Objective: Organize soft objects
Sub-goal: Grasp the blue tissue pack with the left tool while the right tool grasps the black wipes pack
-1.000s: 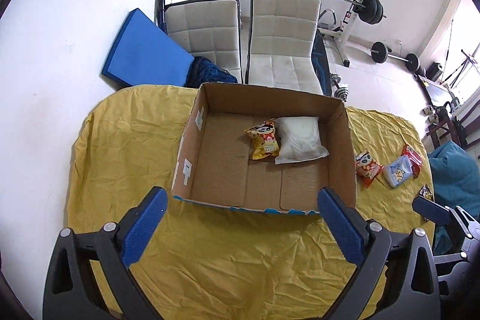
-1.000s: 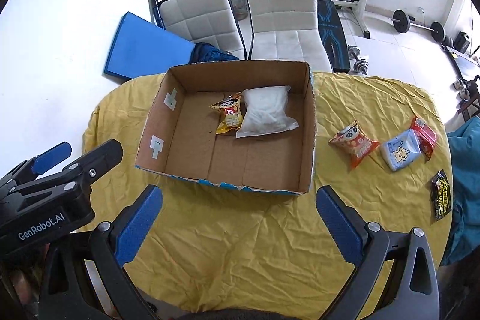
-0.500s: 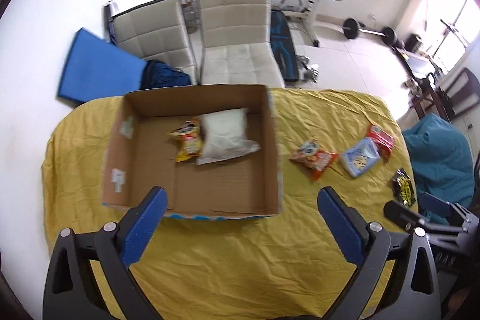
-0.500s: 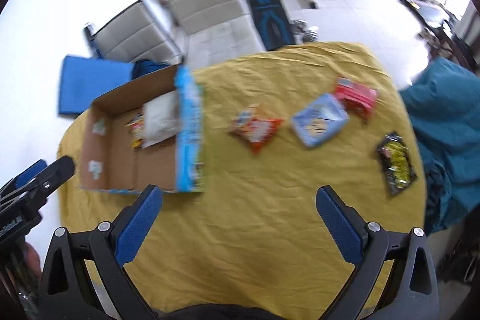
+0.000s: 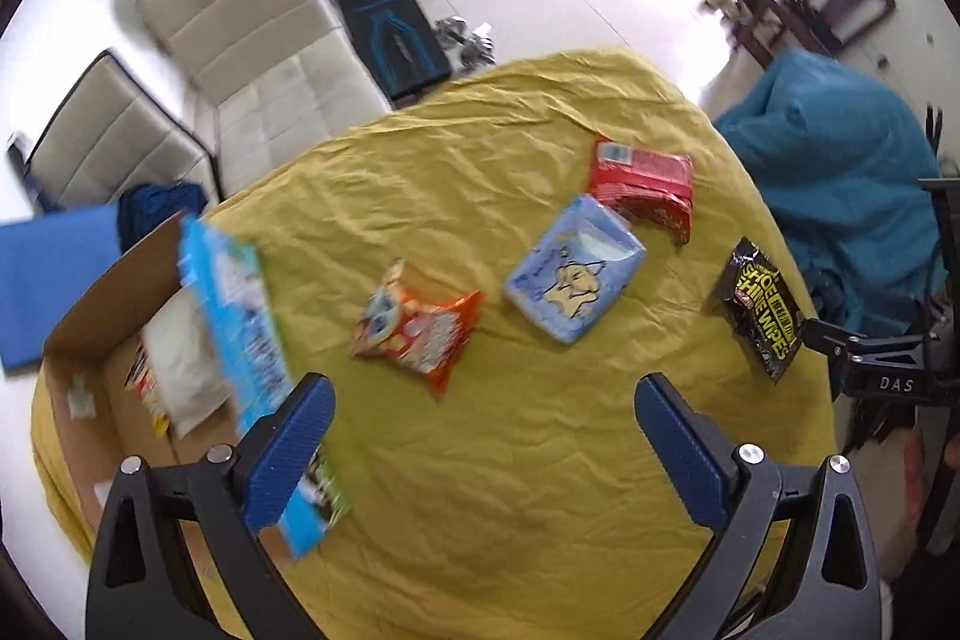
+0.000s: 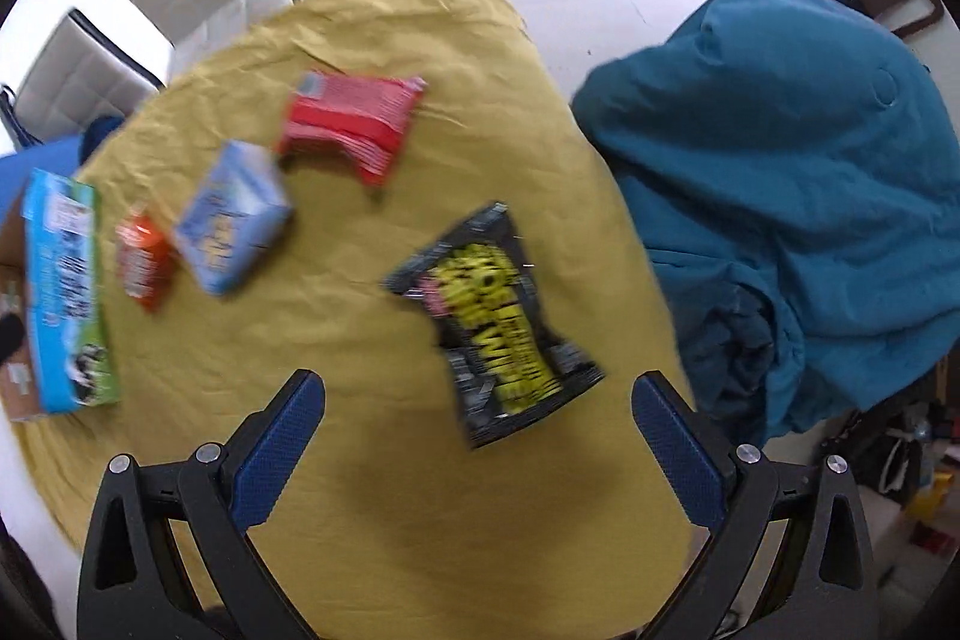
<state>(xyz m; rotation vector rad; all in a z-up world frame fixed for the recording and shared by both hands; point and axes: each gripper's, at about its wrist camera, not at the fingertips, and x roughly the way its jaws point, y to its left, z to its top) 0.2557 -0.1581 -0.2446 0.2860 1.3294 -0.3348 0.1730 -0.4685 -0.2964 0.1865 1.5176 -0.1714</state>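
- Left wrist view: the left gripper (image 5: 483, 421) hangs wide open over the yellow cloth (image 5: 528, 490); orange snack bag (image 5: 417, 328), blue pack (image 5: 573, 280) and red pack (image 5: 645, 190) lie ahead, cardboard box (image 5: 102, 304) far left.
- Right wrist view: the right gripper (image 6: 477, 418) gapes empty, black wipes packet (image 6: 495, 322) lying on the cloth just ahead of its fingers.

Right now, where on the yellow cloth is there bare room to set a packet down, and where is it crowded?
Bare cloth runs along the near edge, between the left gripper and the orange snack bag. More lies behind that bag, toward the white chairs. The right side is crowded: blue wipes pack, red packet, black wipes packet.
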